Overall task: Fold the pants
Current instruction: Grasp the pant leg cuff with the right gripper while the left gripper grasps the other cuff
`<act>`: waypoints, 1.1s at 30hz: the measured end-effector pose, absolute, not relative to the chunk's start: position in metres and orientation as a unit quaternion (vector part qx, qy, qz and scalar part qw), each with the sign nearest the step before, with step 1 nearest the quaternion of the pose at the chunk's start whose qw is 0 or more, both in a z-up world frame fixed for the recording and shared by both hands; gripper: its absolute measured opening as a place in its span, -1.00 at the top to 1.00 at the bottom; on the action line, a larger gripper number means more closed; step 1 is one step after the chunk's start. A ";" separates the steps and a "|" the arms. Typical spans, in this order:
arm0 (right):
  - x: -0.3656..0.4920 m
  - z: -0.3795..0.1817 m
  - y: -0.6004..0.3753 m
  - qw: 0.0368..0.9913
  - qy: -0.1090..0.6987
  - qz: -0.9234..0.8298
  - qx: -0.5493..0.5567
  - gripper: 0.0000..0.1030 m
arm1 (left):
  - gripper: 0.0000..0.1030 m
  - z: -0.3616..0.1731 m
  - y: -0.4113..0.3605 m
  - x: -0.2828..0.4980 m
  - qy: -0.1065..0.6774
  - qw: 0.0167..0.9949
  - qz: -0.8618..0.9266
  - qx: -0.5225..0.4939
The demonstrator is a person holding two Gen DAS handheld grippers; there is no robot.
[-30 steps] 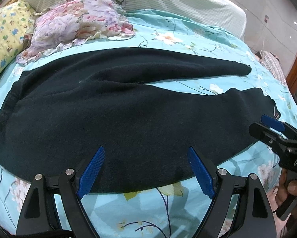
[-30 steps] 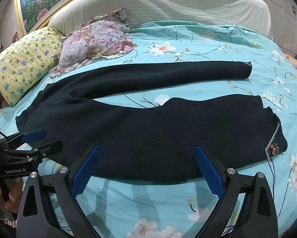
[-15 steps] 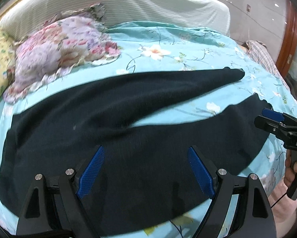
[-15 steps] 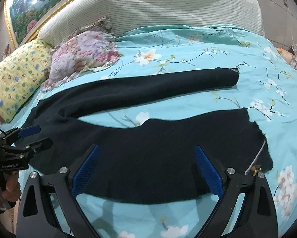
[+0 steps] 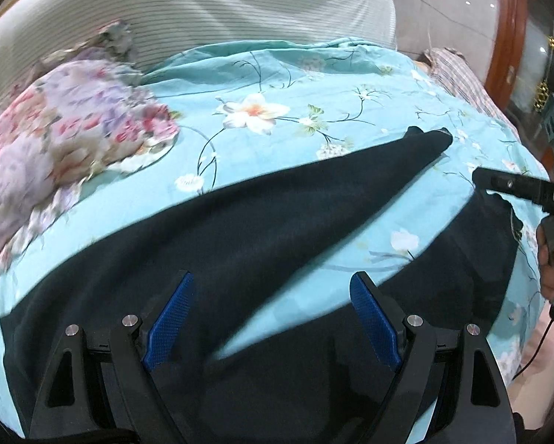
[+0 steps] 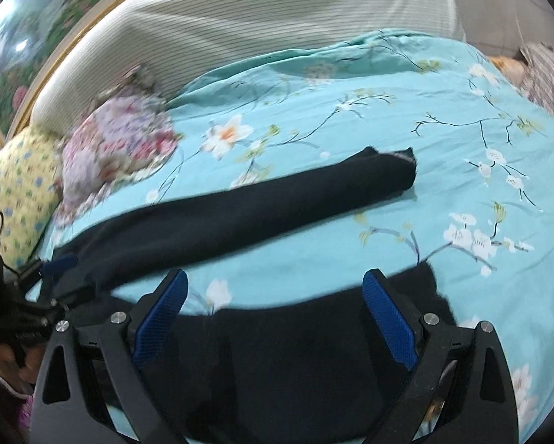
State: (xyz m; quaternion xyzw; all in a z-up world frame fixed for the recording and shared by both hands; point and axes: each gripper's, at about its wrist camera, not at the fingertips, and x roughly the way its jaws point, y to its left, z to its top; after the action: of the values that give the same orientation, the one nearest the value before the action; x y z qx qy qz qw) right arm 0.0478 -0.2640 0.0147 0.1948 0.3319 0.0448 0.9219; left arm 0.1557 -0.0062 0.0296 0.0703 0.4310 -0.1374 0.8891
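Black pants (image 5: 262,229) are lying spread across a turquoise flowered bedspread (image 5: 277,85), filling the lower half of both views, legs splayed in a V. In the left wrist view the far leg is tapering toward the right centre of the frame, and the near leg is running to the lower right. The left gripper (image 5: 273,322) is hovering at the bottom centre, just above the crotch area, its blue fingers (image 5: 169,325) spread wide with nothing between them. At the right edge of that view the right gripper (image 5: 514,188) is reaching in over the near leg's cuff, held by a hand (image 5: 553,259).

In the right wrist view the right gripper (image 6: 273,323) is also standing wide apart and empty at the bottom centre, over the near leg. The far leg's cuff (image 6: 395,170) is lying at mid frame. A floral pillow (image 6: 121,140) and a yellow pillow (image 6: 14,188) are sitting at the left, below a striped headboard (image 6: 258,26).

The step appears to be bringing one leg over the other. To do it well, each gripper should be pinching the near leg's outer edge, one near the waist, one at the cuff, lifting together and laying seam onto seam, keeping the cloth taut so no wrinkles get trapped.
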 end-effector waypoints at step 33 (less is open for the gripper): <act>0.143 -0.020 -0.353 0.817 0.379 -0.044 0.431 -0.07 | 0.65 -0.017 -0.057 0.283 0.509 0.784 -0.296 0.198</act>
State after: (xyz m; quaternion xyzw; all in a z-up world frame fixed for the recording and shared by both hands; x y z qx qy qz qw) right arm 0.1427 -0.3534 -0.0197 0.4314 0.3791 -0.0437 0.8175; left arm 0.2834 -0.0571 -0.0165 0.1975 0.5088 -0.2955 0.7841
